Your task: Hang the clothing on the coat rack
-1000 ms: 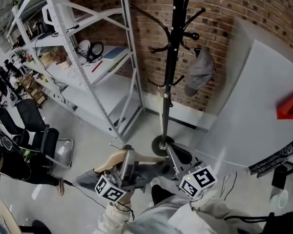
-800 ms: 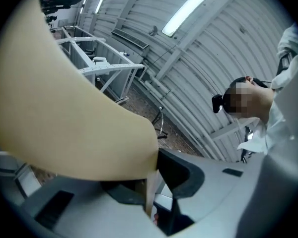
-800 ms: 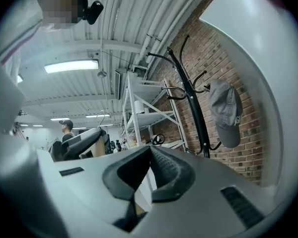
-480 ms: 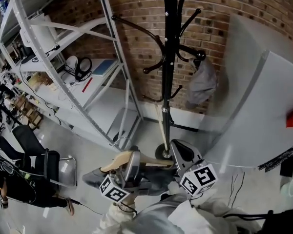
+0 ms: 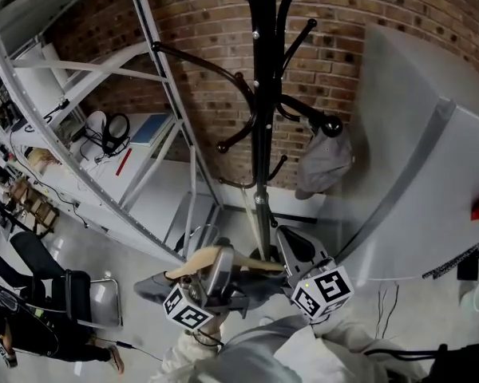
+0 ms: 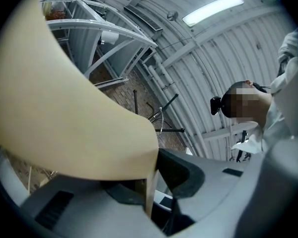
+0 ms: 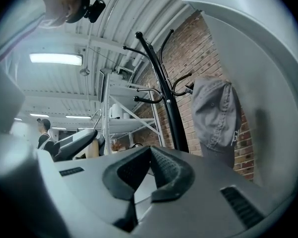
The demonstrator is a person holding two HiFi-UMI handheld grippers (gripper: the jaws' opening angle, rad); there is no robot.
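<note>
One smooth, curved wooden hanger (image 6: 64, 108) (pale beige) in left gripper (image 6: 156, 175)

Grey left gripper (image 5: 220, 258), grey right gripper (image 5: 290, 244), black-and-white marker cubes (image 5: 323, 291), apparently pale sleeves (image 5: 251, 356)

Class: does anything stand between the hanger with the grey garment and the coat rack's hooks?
Nothing visible does. The hanger in the left gripper is low beside the coat rack; several hooks are bare. The grey cap takes one hook; the shelf frame stands aside.
</note>
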